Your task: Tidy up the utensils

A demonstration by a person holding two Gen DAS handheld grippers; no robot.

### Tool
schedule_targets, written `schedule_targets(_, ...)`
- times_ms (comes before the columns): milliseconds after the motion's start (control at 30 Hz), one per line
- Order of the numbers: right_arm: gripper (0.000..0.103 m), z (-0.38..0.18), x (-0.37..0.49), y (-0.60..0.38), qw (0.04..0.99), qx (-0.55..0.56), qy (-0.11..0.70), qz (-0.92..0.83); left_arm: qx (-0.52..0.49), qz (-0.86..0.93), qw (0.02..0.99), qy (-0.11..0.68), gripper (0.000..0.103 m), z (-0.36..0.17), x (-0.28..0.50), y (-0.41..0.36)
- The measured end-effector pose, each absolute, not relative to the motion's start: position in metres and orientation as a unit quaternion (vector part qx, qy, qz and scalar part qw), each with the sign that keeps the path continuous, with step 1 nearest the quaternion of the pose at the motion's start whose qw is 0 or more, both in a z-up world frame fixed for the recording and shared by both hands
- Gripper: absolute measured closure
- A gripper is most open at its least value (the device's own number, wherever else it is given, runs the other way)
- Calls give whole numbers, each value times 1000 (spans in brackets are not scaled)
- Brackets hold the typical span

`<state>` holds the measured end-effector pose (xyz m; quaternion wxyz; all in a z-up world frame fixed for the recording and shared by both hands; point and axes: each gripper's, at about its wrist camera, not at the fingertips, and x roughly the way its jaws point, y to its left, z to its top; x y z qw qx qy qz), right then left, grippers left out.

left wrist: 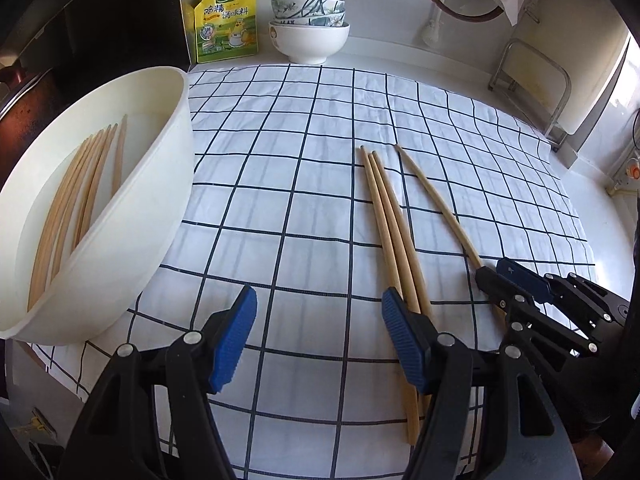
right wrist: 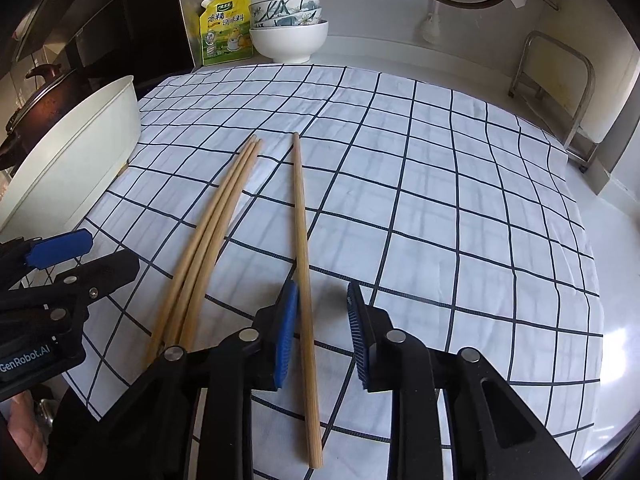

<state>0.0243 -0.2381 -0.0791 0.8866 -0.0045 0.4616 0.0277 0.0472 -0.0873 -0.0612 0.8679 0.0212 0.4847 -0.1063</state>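
Right gripper [right wrist: 322,332], lower centre: jaws narrowly apart astride single chopstick [right wrist: 302,216], not yet pinching. Left gripper [left wrist: 318,332] open, empty, beside bundle [left wrist: 390,232]. Bowl [left wrist: 160,184] at left likely collects chopsticks.

Layout: bowl [left wrist: 120,208] holding chopsticks [left wrist: 80,192] at left on the cloth [left wrist: 304,168]; bundled chopsticks [right wrist: 216,224] lie centre, a single chopstick [right wrist: 302,232] just right; stacked bowls [left wrist: 308,28] and pouch [left wrist: 224,20] far behind.

— Where's the room?
— Right and far half of the cloth [right wrist: 460,184] lies bare.
— And left?
— The tub [left wrist: 132,184] walls it off; bowls [left wrist: 308,36] and pouch [left wrist: 222,24] block the far edge, chopsticks [right wrist: 224,220] lie near.
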Motion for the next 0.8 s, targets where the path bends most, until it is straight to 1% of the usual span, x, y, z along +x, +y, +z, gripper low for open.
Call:
schedule_targets(100, 95, -79, 24, -240, 887, -1, 461, 27, 23, -106, 866, 489, 39, -66, 47, -90)
schedule_targets(233, 96, -79, 21, -245, 887, 10, 460, 22, 27, -105, 863, 493, 36, -72, 47, -93)
schedule_targets(800, 96, -78, 8, -260, 887, 51, 459, 16, 31, -102, 867, 487, 33, -78, 53, -102)
